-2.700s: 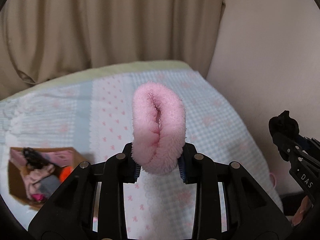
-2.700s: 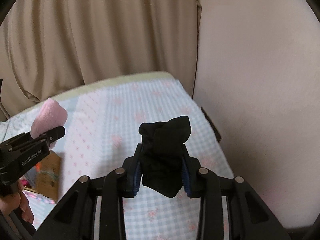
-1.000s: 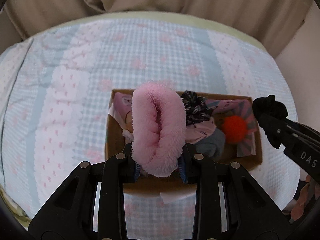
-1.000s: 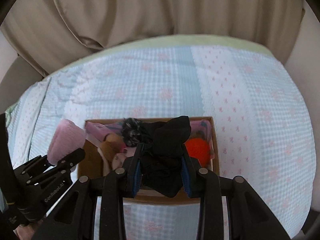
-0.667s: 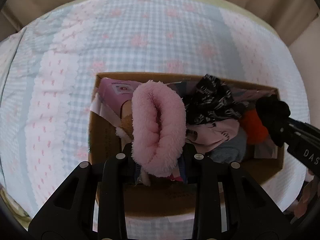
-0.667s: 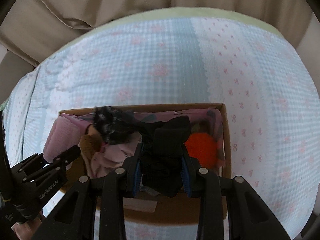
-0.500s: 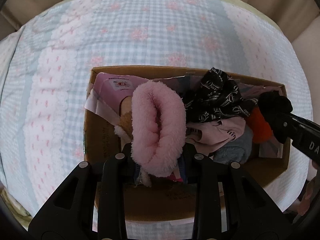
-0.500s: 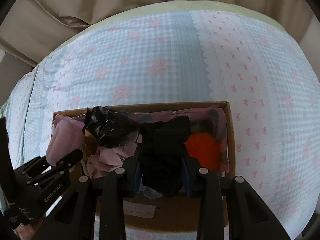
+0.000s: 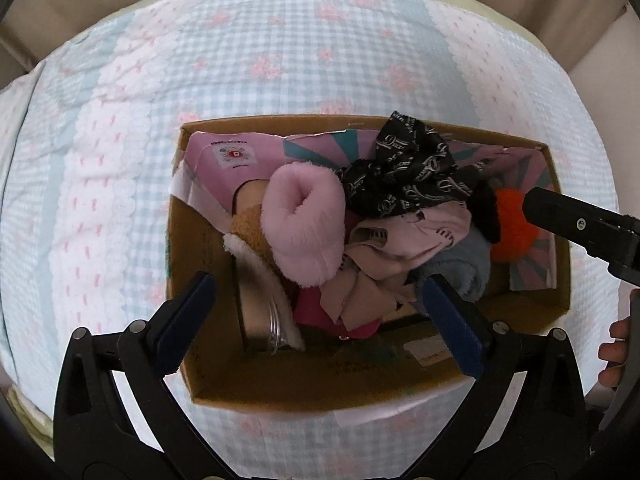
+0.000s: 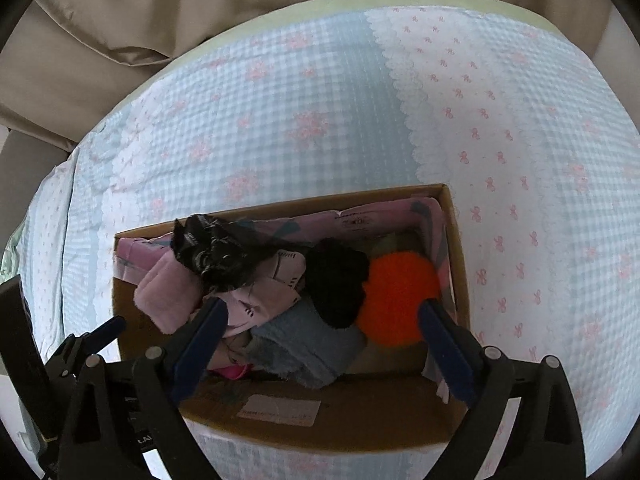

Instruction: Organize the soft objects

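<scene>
your left tool (image 9: 318,302) hangs spread wide and empty above the cardboard box (image 9: 280,384) on the bed (image 9: 280,40). the pink fluffy sock (image 9: 306,220) lies in the box's left half. your right tool (image 10: 320,320) gapes wide too, over the black sock (image 10: 336,280) lying in the box beside the orange pompom (image 10: 396,296).

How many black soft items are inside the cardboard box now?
2: a black patterned cloth toward the far side, and a plain black sock beside the orange pom-pom. Others may lie hidden underneath.
</scene>
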Demonstrator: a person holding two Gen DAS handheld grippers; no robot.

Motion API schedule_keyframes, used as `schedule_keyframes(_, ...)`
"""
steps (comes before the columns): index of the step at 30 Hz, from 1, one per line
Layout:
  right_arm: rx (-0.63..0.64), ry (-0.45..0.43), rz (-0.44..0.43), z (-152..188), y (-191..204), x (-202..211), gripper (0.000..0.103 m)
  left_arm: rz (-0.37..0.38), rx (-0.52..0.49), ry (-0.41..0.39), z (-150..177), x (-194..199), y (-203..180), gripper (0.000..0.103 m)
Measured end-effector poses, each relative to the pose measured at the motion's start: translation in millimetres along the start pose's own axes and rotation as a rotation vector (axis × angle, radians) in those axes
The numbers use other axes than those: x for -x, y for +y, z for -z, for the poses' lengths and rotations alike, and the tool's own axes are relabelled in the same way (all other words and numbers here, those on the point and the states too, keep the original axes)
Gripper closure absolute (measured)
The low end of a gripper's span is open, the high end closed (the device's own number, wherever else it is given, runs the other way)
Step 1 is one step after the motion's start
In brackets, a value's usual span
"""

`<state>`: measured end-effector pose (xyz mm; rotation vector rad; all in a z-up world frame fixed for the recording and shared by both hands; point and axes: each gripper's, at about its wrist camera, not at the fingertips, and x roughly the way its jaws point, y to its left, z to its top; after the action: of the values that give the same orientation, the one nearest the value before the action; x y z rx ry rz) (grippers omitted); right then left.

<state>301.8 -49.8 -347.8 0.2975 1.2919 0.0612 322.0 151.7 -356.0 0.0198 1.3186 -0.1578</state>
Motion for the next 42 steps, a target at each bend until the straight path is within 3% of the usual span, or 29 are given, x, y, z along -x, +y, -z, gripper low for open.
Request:
schedule_keyframes(7,0.012,-0.049,-0.009,12,8,31,0.008,0.013,0.004,-0.059,11,37,0,0.0)
schedule_keyframes(15,0.053,-0.148,-0.004,33,19,99,0.008,0.024,0.005,-0.165,28,118,-3,0.0)
schedule_keyframes(25,0.113,-0.376,0.087,76,27,250,0.008,0.033,0.012,-0.448,60,284,-19,0.0)
schedule_keyframes(29,0.147,-0.459,0.103,99,27,295,0.008,-0.004,0.008,-0.568,82,340,-34,0.0)
schedule_keyframes(36,0.185,-0.583,0.114,134,24,358,0.008,-0.034,0.003,-0.704,118,396,-59,0.0)
schedule_keyframes(42,0.176,-0.642,0.114,157,16,383,0.008,-0.059,-0.016,-0.78,143,420,-78,0.0)
